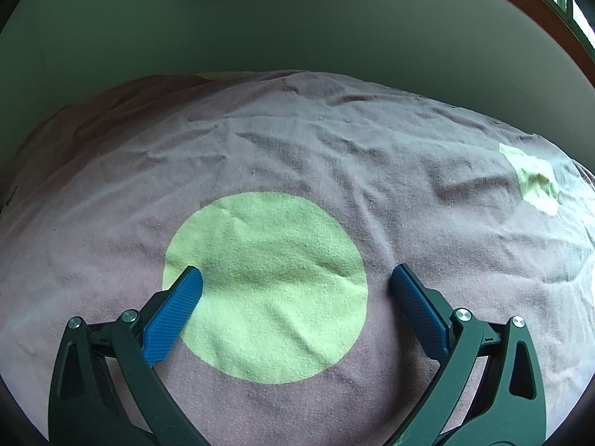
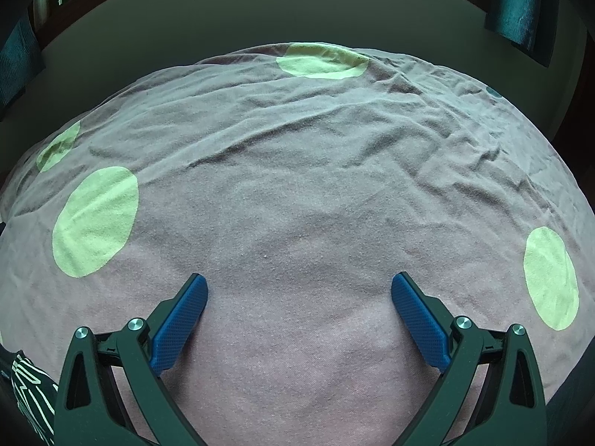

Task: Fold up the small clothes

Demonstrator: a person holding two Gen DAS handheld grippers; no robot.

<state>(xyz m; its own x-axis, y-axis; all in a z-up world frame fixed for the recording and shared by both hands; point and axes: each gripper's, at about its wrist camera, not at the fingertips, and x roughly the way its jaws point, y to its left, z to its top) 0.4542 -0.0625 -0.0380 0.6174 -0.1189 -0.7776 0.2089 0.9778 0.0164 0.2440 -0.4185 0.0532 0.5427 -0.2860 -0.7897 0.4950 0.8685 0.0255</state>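
Observation:
A mauve bedspread (image 1: pixel 297 141) with large yellow-green dots covers the surface in both views. My left gripper (image 1: pixel 295 278) hangs open just above one big dot (image 1: pixel 266 286), with nothing between its blue pads. My right gripper (image 2: pixel 299 284) is open too, over plain mauve bedspread (image 2: pixel 297 204). At the lower left edge of the right wrist view lies a dark garment with pale green stripes (image 2: pixel 31 394), partly hidden behind the gripper's left arm. A small crumpled pale yellow cloth (image 1: pixel 535 180) lies at the far right of the left wrist view.
The cover is wrinkled, mostly toward its far edge. More dots show in the right wrist view (image 2: pixel 95 223) (image 2: pixel 550 278) (image 2: pixel 321 60). A plain wall (image 1: pixel 297 37) stands behind the bed, with a wooden frame (image 1: pixel 539 7) and teal curtains (image 2: pixel 517 3) above.

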